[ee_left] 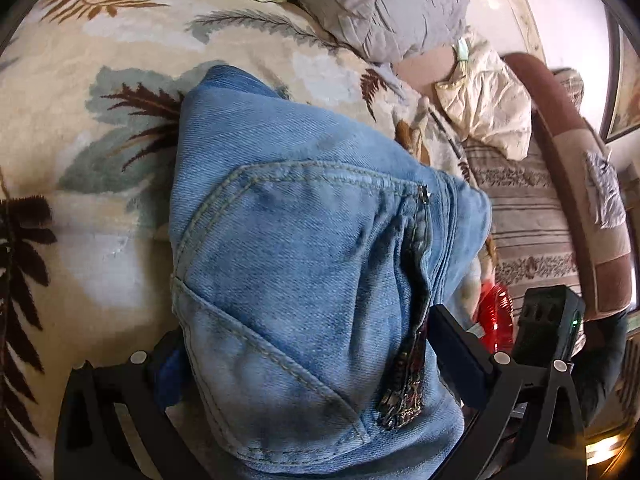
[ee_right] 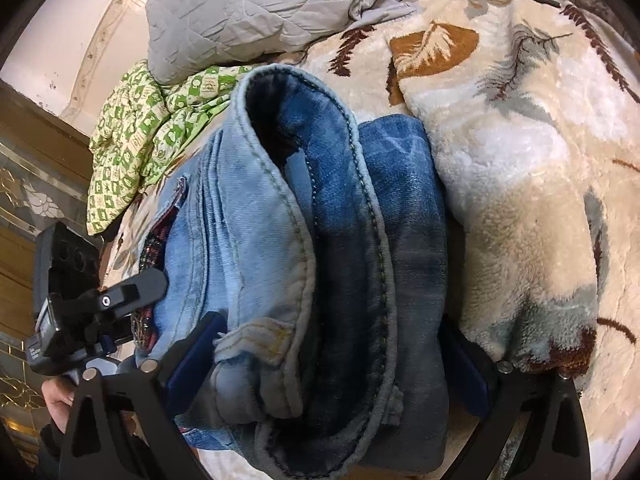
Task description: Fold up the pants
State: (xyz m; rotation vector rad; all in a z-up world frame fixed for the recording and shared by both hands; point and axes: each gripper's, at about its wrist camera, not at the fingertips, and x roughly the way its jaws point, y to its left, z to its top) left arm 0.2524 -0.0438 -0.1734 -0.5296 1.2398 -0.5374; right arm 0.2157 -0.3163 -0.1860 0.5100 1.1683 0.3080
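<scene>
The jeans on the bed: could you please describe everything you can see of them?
The jeans are light blue washed denim, bunched into thick folds on the leaf-patterned blanket. The left wrist view shows a stitched back pocket and a dark sparkly trim strip; the right wrist view shows an open hem or waistband with a darker inside. Denim fills the space between the fingers of both the left gripper and the right gripper, so each seems to grip a fold.
</scene>
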